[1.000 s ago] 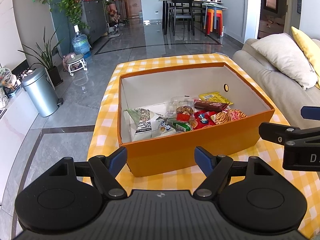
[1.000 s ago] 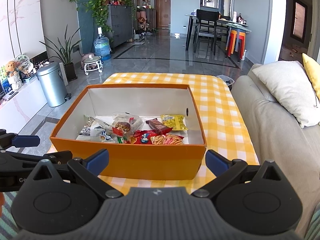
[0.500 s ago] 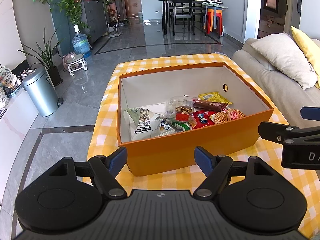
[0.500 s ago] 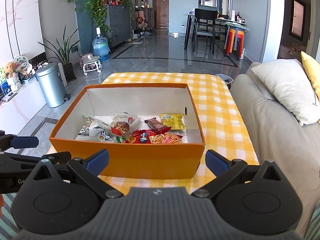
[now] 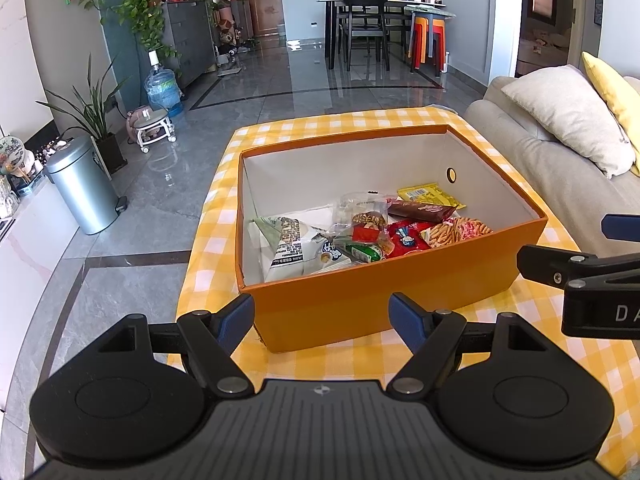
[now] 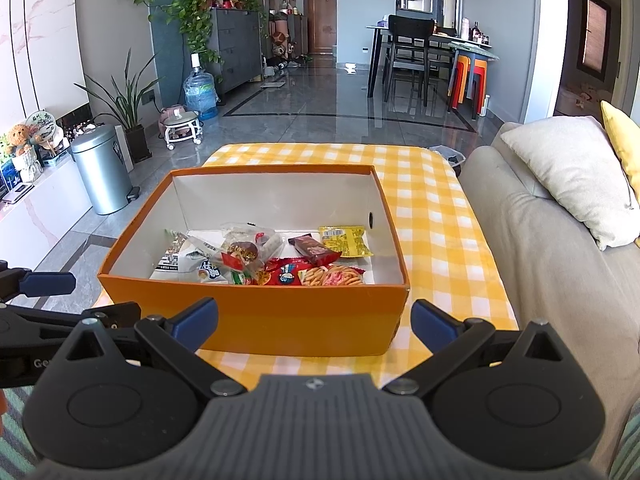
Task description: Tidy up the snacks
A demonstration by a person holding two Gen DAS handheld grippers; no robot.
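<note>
Snacks lie boxed beyond both spread tongs.

The box is orange outside, white inside, sitting on a yellow-and-white checked cloth; inside it lie red and yellow packets.

The orange cardboard box looks matt outside, with a plain white paper-like lining. Inside it, the crinkled clear plastic snack bag and the glossy red foil packet catch the light, as does the yellow shiny wrapper. The yellow-and-white checked cloth lies soft and matt. The grey polished stone floor is mirror-glossy. The brushed-metal cylindrical bin has a dull sheen. The beige sofa seems woven fabric, though the view is distorted there.
</note>
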